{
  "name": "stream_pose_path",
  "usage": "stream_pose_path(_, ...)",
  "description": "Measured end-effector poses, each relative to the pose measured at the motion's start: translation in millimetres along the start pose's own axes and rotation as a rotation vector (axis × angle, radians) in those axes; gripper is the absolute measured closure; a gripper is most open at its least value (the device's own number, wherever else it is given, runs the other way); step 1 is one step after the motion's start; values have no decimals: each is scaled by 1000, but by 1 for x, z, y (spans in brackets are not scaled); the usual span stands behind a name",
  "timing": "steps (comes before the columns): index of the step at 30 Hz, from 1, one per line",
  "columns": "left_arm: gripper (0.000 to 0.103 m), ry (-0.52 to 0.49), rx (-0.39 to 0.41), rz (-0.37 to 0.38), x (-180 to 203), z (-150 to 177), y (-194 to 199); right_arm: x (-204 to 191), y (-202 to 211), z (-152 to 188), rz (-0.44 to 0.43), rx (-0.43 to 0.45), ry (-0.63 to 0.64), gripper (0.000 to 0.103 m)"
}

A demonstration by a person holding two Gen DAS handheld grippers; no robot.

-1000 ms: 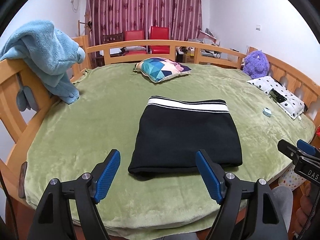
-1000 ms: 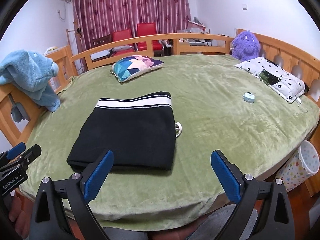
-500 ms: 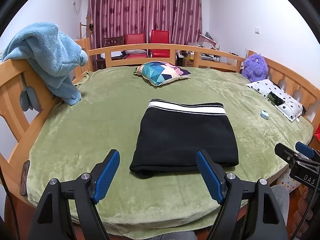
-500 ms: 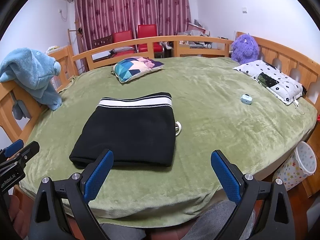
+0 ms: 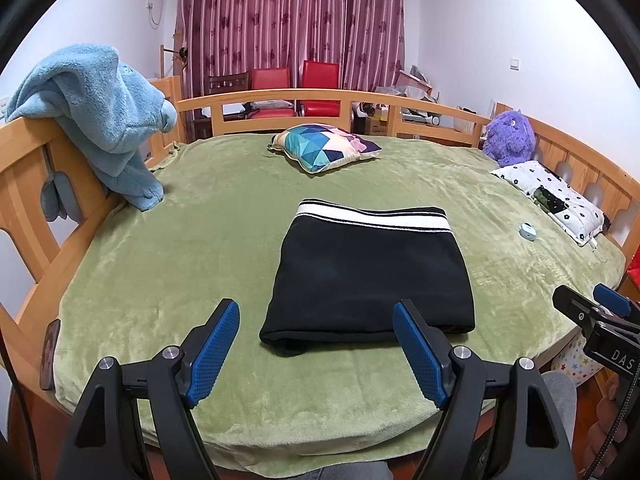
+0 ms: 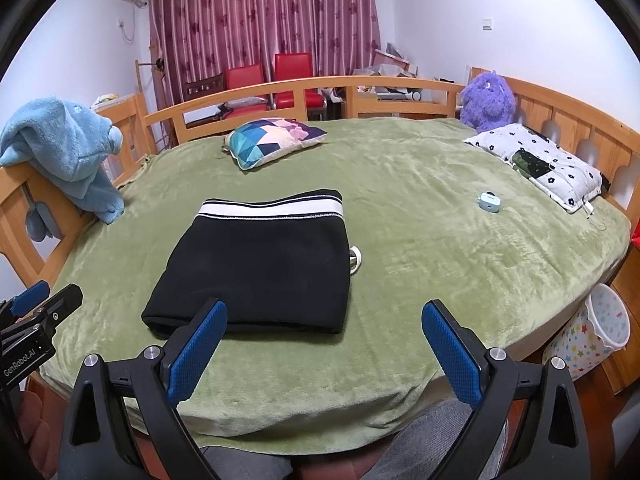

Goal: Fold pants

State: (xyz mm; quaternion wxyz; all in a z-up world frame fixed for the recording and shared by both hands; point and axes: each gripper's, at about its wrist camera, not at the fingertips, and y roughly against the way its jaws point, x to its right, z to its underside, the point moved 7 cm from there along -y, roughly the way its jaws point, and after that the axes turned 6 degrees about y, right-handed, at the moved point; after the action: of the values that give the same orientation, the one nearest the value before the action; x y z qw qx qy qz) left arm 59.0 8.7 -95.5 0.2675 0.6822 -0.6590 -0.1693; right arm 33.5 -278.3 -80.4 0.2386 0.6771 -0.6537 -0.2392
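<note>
Black pants (image 5: 372, 272) with a white striped waistband lie folded into a flat rectangle in the middle of the green blanket (image 5: 200, 248); they also show in the right wrist view (image 6: 260, 264). My left gripper (image 5: 316, 344) is open and empty, held back over the bed's near edge, short of the pants' near fold. My right gripper (image 6: 324, 344) is open and empty, also near the front edge, to the right of the pants. A white cord end (image 6: 356, 260) sticks out at the pants' right side.
A colourful pillow (image 5: 324, 152) lies at the back. A blue towel (image 5: 104, 120) hangs on the left wooden rail. A flowered pillow (image 6: 540, 164), a purple plush (image 6: 486, 100) and a small blue case (image 6: 489, 201) are on the right. A star-patterned bin (image 6: 592, 336) stands beside the bed.
Both grippers have drawn back and risen slightly from the bed, staying open. The folded pants have not moved.
</note>
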Motion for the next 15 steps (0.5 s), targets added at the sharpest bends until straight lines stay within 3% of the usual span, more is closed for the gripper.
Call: stream_pose_path(15,25,3,4,-1,0,0,4,1,6,-1,11,2,1,6)
